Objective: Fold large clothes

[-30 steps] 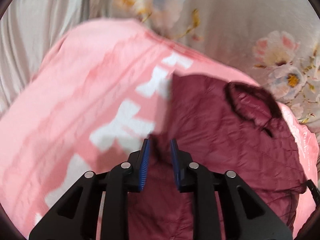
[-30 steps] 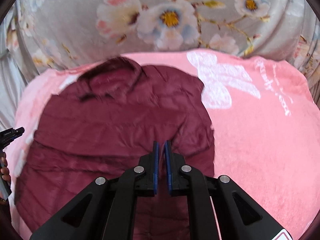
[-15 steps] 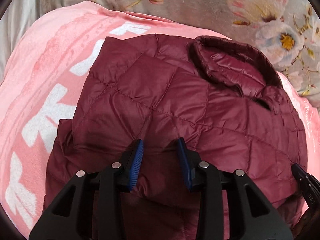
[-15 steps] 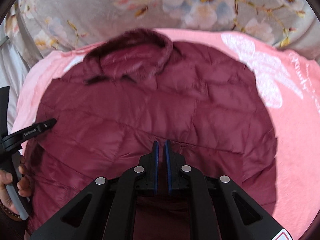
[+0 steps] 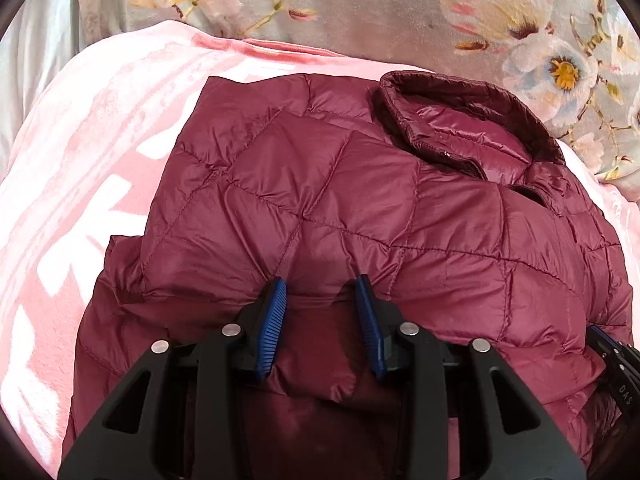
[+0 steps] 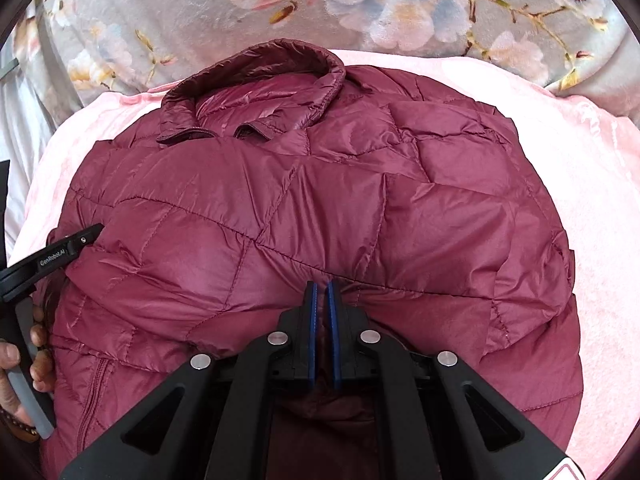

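A maroon quilted puffer jacket lies on a pink blanket, collar at the far side, its lower part folded up over the body. My left gripper is open, its blue pads either side of the folded edge. My right gripper is shut on the jacket's folded edge. The jacket fills the right wrist view, collar at the top left. The left gripper's finger and the hand holding it show at the left edge there.
The pink blanket with white lettering lies under the jacket and extends left; it also shows in the right wrist view. A grey floral bedcover lies beyond it. The right gripper's tip shows at the right edge.
Both grippers carried the jacket's lower edge up toward the collar, folding it over the body. The left gripper has opened wider; the right stays shut on the edge.
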### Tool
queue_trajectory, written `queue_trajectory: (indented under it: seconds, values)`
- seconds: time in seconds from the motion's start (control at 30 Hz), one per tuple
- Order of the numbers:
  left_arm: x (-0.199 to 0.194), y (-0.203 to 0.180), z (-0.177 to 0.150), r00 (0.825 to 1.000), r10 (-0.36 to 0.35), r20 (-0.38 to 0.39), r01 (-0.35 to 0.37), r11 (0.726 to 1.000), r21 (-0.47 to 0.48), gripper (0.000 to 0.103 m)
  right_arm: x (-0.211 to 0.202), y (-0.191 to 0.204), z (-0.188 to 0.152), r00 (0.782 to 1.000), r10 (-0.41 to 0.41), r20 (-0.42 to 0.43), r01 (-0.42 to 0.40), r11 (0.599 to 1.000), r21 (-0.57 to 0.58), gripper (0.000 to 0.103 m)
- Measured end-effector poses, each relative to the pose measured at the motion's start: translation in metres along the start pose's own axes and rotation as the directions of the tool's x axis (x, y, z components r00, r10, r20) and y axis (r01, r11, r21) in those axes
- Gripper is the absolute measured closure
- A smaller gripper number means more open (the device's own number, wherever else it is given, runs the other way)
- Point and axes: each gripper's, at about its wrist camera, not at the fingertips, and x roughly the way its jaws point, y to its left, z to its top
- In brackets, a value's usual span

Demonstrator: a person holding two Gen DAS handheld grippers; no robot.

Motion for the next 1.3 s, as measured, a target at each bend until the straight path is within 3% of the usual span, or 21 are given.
queue_trajectory:
  seconds: [0.43, 0.53, 0.57, 0.67, 0.7, 0.77, 0.9, 1.0, 1.07, 1.1, 1.13, 1.17, 1.2, 1.3]
  values:
    - [0.001, -0.004, 0.001, 1.0, 0.015, 0.002, -0.015, 1.0, 0.017, 0.066, 0.002, -0.006, 0.001, 0.999, 0.033, -0.001, -0.033, 0.999, 0.025, 0.097]
    - [-0.006, 0.002, 0.005, 0.999, -0.043, 0.003, 0.043, 0.999, -0.015, 0.059, 0.0, -0.012, 0.002, 0.996, 0.089, -0.005, -0.088, 0.994, 0.059, 0.09]
    - [-0.009, 0.007, 0.011, 0.996, -0.081, -0.021, 0.08, 0.996, -0.039, 0.059, -0.002, -0.013, 0.004, 0.994, 0.109, -0.013, -0.108, 0.992, 0.065, 0.082]
    - [-0.019, 0.014, 0.04, 0.981, -0.192, -0.033, 0.188, 0.975, -0.116, 0.058, -0.017, -0.016, 0.023, 0.987, 0.161, 0.001, -0.161, 0.984, 0.082, 0.065]
    - [-0.02, 0.014, 0.05, 0.977, -0.209, -0.033, 0.203, 0.97, -0.133, 0.051, -0.023, -0.017, 0.035, 0.986, 0.164, 0.031, -0.166, 0.982, 0.086, 0.055]
    - [-0.013, 0.009, 0.073, 0.962, -0.27, -0.034, 0.26, 0.949, -0.175, 0.043, -0.024, -0.018, 0.058, 0.979, 0.192, 0.07, -0.198, 0.976, 0.093, 0.046]
    - [0.033, -0.01, 0.101, 0.936, -0.333, -0.112, 0.299, 0.924, -0.239, 0.042, 0.007, -0.024, 0.1, 0.968, 0.233, 0.092, -0.246, 0.954, 0.173, 0.045]
    - [0.064, -0.016, 0.105, 0.914, -0.374, -0.157, 0.315, 0.898, -0.307, 0.043, 0.041, -0.027, 0.114, 0.971, 0.234, 0.046, -0.238, 0.943, 0.235, 0.045]
    - [0.074, -0.019, 0.104, 0.913, -0.38, -0.147, 0.318, 0.89, -0.328, 0.045, 0.06, -0.024, 0.116, 0.977, 0.214, 0.008, -0.21, 0.949, 0.236, 0.045]
    - [0.075, -0.019, 0.104, 0.912, -0.385, -0.144, 0.322, 0.887, -0.332, 0.052, 0.069, -0.02, 0.116, 0.975, 0.222, -0.012, -0.214, 0.95, 0.225, 0.056]
    - [0.075, -0.021, 0.105, 0.906, -0.399, -0.143, 0.336, 0.882, -0.33, 0.067, 0.073, -0.016, 0.116, 0.972, 0.235, -0.023, -0.225, 0.951, 0.21, 0.07]
    - [0.076, -0.022, 0.107, 0.898, -0.416, -0.146, 0.354, 0.877, -0.326, 0.075, 0.075, -0.01, 0.118, 0.966, 0.256, -0.032, -0.245, 0.95, 0.193, 0.094]
    - [0.075, -0.023, 0.11, 0.891, -0.428, -0.149, 0.366, 0.873, -0.323, 0.085, 0.073, -0.004, 0.122, 0.958, 0.285, -0.028, -0.276, 0.945, 0.176, 0.094]
    - [0.061, -0.021, 0.117, 0.894, -0.436, -0.107, 0.39, 0.872, -0.295, 0.09, 0.041, -0.003, 0.136, 0.917, 0.381, 0.122, -0.397, 0.902, 0.167, 0.096]
